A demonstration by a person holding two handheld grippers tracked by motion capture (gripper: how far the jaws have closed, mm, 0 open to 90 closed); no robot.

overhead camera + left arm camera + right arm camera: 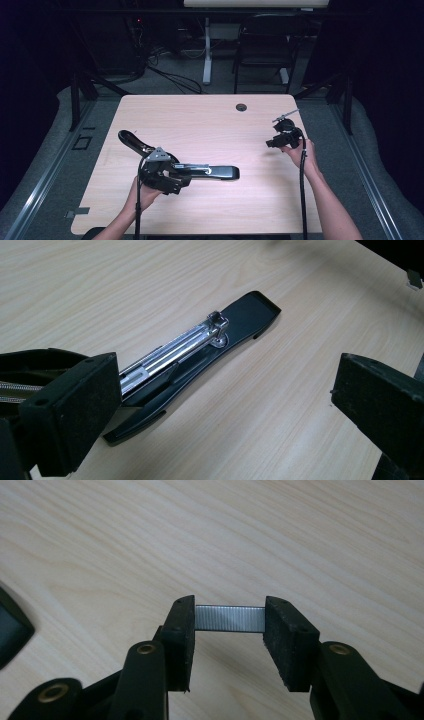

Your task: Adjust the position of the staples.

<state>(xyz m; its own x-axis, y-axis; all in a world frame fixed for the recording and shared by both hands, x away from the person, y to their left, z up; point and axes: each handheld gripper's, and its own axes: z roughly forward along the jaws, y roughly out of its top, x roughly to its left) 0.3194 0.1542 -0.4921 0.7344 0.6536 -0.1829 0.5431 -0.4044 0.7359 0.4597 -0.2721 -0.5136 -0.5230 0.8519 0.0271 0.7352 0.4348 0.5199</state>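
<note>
A black stapler [220, 172] lies folded open on the wooden table [200, 115]. Its top arm [132, 141] is swung back to the left, and its silver staple channel [170, 352] is bared. My left gripper [181, 176] sits over the stapler's hinge end. Its jaws [227, 402] stand wide apart, with the channel running out beside the left pad [75, 410] and no pad pressing on it. Off to the right, my right gripper [274, 143] hovers above the table. It is shut on a short silver strip of staples [229, 618], clamped end to end between its pads [229, 620].
A round cable hole [241, 107] sits near the table's far edge. Beyond the table stand a black chair [262, 45] and a white desk leg [206, 50], with cables on the floor. A black corner of the stapler [10, 630] shows at the left of the right gripper view.
</note>
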